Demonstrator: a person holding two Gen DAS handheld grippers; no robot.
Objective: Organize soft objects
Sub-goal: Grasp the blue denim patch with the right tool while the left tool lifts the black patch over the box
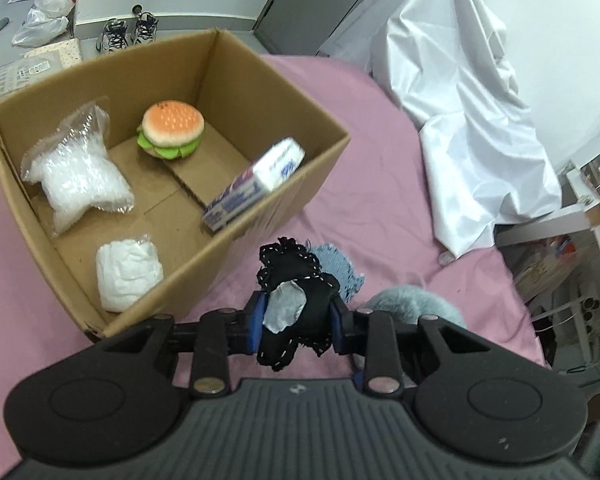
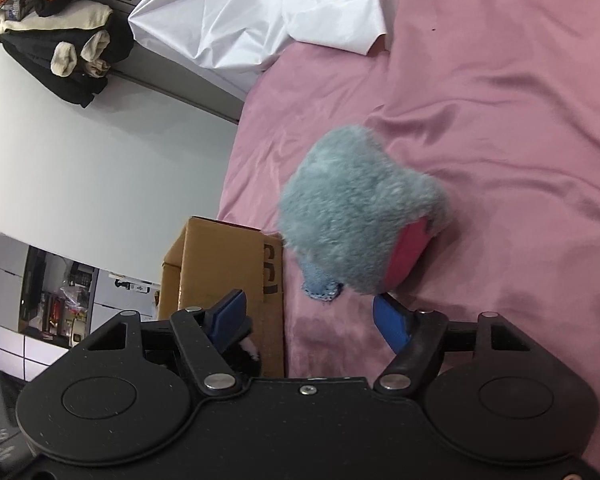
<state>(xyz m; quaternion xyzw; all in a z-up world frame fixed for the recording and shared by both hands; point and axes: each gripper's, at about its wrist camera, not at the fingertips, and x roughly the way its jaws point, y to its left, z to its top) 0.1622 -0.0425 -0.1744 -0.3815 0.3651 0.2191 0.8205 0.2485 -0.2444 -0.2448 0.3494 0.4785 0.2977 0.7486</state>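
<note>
Step in hand: L gripper (image 1: 296,316) clamped on a small black fabric piece w/ white stitched edging and a grey tag (image 1: 296,304), held just above the pink bedsheet (image 1: 380,184), close beside the near wall of the open brown cardboard box (image 1: 228,240). Looks like mid-transfer, pickup done, drop not yet. Box already holds a plush hamburger toy (image 1: 172,130), a clear bag of white filling (image 1: 78,172), a white wrapped soft bundle (image 1: 128,276) and a blue-white tissue pack (image 1: 256,186) leaning on the box's right wall.

R gripper (image 2: 308,316): jaws apart, nothing between the pads; fluffy grey-blue plush w/ pink patch (image 2: 360,216) lies on the sheet just ahead of them, not gripped. Pale blue knit scrap (image 2: 320,286) peeks from under the plush, next to the box.

Next, prob.: carry black piece over the box rim, clear the tissue pack, open the jaws over bare box floor. Fabric limp, may snag on a pad. Then R closes on the plush.
</note>
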